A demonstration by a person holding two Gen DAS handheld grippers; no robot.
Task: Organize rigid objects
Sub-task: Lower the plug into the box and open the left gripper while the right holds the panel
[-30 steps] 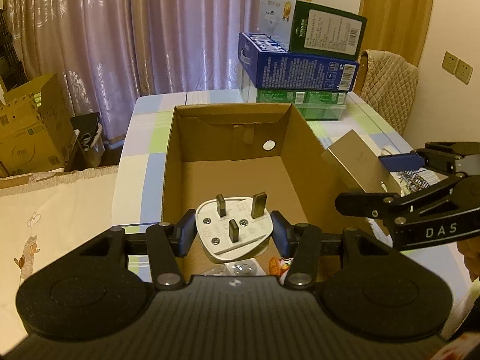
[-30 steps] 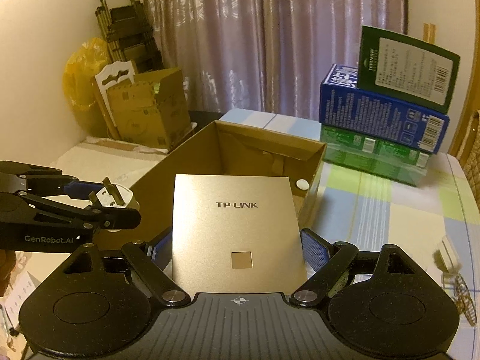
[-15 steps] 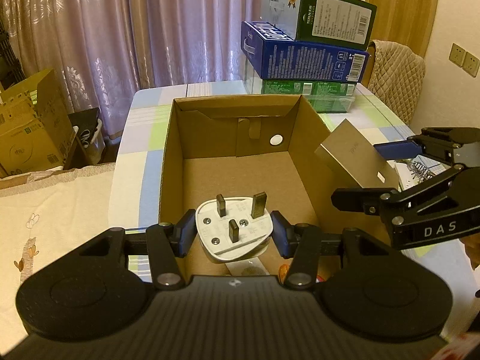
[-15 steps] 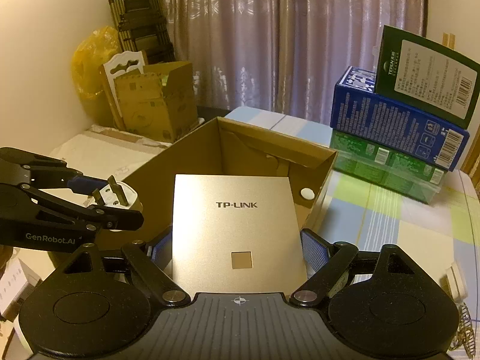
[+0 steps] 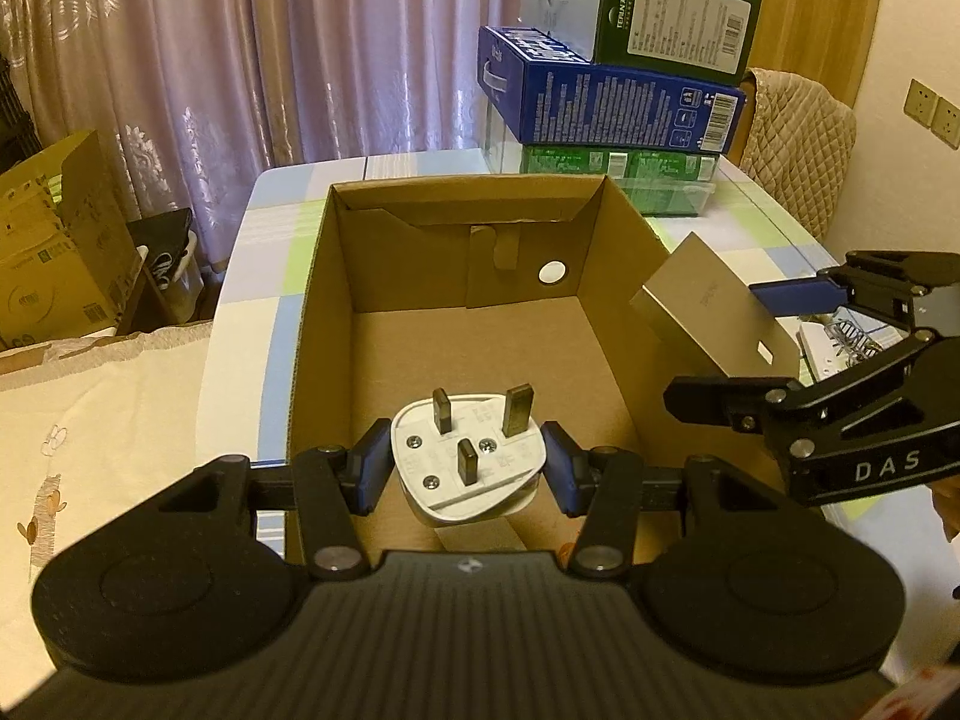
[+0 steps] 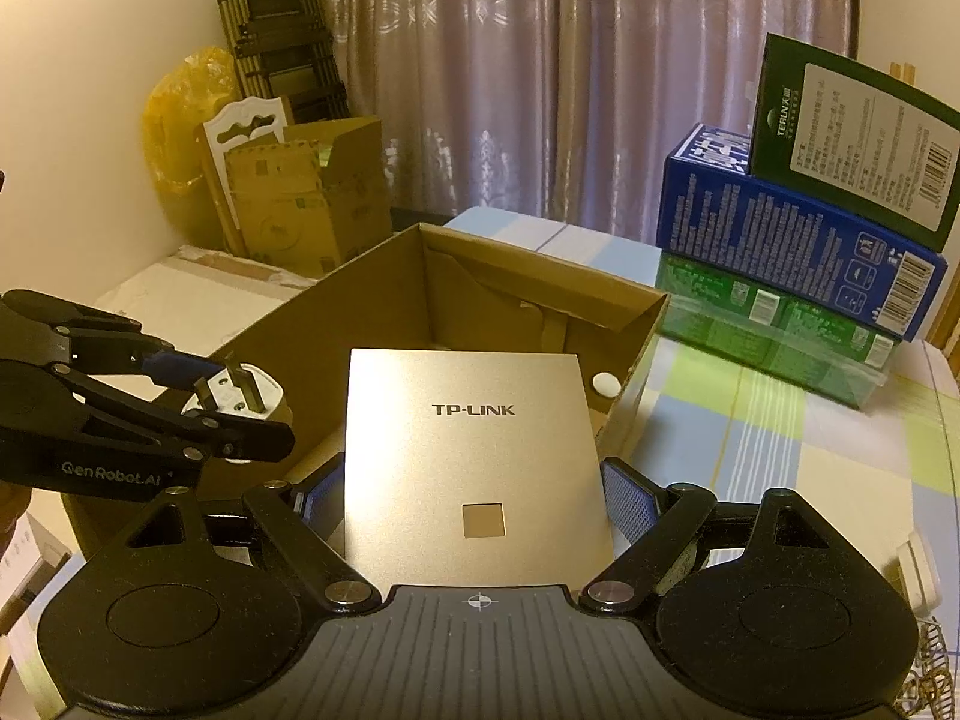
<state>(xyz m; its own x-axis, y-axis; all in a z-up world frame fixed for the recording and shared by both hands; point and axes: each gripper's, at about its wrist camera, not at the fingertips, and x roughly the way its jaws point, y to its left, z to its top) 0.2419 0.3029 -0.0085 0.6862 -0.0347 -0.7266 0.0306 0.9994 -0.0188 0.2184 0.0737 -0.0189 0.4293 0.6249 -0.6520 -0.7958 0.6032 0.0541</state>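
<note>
We see a room walled off at the back by pale mauve curtains (image 5: 252,60), cream wall to the right with two wall sockets (image 5: 933,111), a quilted chair back (image 5: 798,144) tucked against the far right of the table. Table (image 5: 252,276) wears a checked cloth in blue, green and white. On the floor to the left: a low cream-covered surface (image 5: 108,420), an open cardboard carton (image 6: 306,204), a yellow bag (image 6: 180,114) and a folded trolley (image 6: 270,42) leaning on the wall. Back of the table, a stack of retail boxes (image 5: 612,96): green at the bottom, blue in the middle, dark green-and-white on top, sitting skewed. Centre of the table is an open cardboard box (image 5: 468,312), floor bare as far as we can see, a round hole in its far wall. Our left gripper (image 5: 465,462) is closed partway on a white three-pin plug (image 5: 465,456), pins up, held over the near end of the box. Our right gripper (image 6: 477,498) stands wide, both pads against the sides of a flat gold TP-LINK box (image 6: 474,450), tilted over the box's right rim. Small wire clips (image 5: 852,336) lie on the cloth right of the box.
</note>
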